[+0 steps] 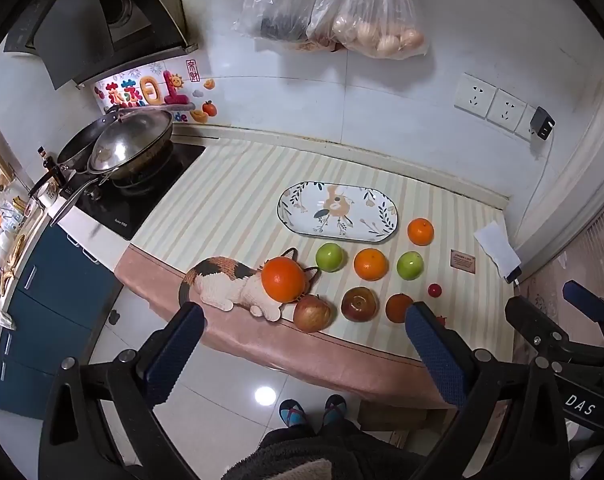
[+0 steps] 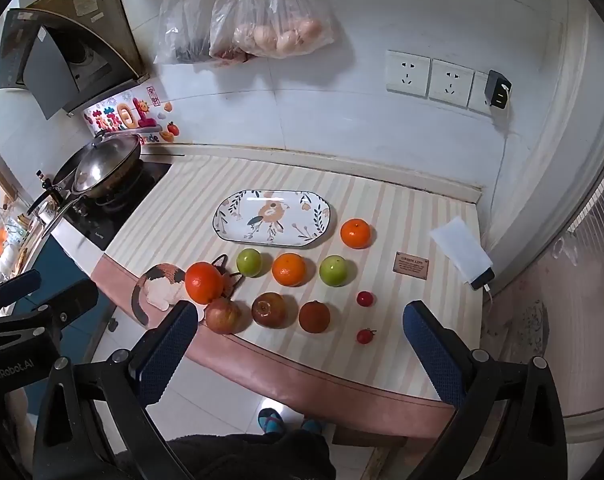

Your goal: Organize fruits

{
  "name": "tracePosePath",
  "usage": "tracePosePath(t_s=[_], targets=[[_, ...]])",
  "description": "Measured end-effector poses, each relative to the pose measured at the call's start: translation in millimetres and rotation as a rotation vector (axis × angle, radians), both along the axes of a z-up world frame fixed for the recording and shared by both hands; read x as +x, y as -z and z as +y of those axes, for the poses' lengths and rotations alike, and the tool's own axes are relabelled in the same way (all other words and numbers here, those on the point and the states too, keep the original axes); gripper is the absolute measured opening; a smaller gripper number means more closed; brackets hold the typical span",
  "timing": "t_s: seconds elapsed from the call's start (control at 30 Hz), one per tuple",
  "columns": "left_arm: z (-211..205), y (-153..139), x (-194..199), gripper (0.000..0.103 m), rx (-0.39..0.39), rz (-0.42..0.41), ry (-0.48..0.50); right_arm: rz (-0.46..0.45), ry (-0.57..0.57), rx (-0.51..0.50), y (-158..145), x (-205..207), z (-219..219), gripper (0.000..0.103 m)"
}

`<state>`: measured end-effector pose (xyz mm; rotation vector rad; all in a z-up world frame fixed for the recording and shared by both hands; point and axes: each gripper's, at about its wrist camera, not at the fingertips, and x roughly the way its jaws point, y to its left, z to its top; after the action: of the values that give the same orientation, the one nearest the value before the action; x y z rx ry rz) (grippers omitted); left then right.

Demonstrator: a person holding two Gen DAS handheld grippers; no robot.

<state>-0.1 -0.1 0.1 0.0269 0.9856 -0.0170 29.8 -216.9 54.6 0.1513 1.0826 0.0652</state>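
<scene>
Both grippers are hovering off the near edge of the table (image 2: 382, 208), above the floor, and neither is touching anything. The left gripper (image 1: 304, 322) is holding its jaws wide apart with nothing between them, and the right gripper (image 2: 299, 320) is doing the same.

The fruit is sitting loose on the striped cloth. An oval plate (image 2: 272, 217) is lying toward the far side of the table with no fruit on it. Just right of it an orange (image 2: 355, 233) is resting alone. Nearer, a row is running left to right: a green apple (image 2: 249, 262), a second orange (image 2: 288, 269) and another green apple (image 2: 333, 271). At the left a large orange (image 2: 203, 282) is sitting against a cat figure (image 2: 161, 284). Along the near edge a red apple (image 2: 222, 315), a darker apple (image 2: 268, 309) and a dark reddish fruit (image 2: 314, 316), possibly a persimmon, are lying in a line. Two small red fruits (image 2: 364, 298) are sitting to their right.

At the far left a wok (image 2: 101, 164) is standing on the stove.
</scene>
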Motion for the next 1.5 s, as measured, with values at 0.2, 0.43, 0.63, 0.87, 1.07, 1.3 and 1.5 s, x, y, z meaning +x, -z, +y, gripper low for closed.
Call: tracePosePath(t_s=[0.2,0.43,0.63,0.87,1.07,1.3,1.5], targets=[[0.4,0.3,0.4,0.103,0.000,0.003,-0.001,0.001,0.000,0.006,-0.5,0.2,1.6,0.103],[0.1,0.0,0.1,0.103,0.003,-0.001,-0.002,-0.002,0.004,0.004,-5.6,0.6,4.2,0.103],[0.0,0.0,0.1,0.103,0.002,-0.003,-0.002,-0.006,0.002,0.012,-3.8,-1.2,1.9,0.103],[-0.4,-0.2,0.1,0.103,0.002,-0.004,-0.001,-0.008,0.001,0.011,-3.0,-2.3,1.5,0.103],[-1.2,-0.2,0.8,0.103,0.004,-0.007,-0.002,-0.010,0.002,0.010,-12.1,1.2,4.7,0.103],[3.9,-1.9,-2.0,0.103,0.002,-0.008,-0.002,-0.011,0.000,0.010,-10.3,0.4,4.0,0.103],[3.9,-1.7,-1.9,0.103,0.003,-0.010,-0.003,-0.008,0.000,0.009,-10.8,2.3,6.8,0.103]])
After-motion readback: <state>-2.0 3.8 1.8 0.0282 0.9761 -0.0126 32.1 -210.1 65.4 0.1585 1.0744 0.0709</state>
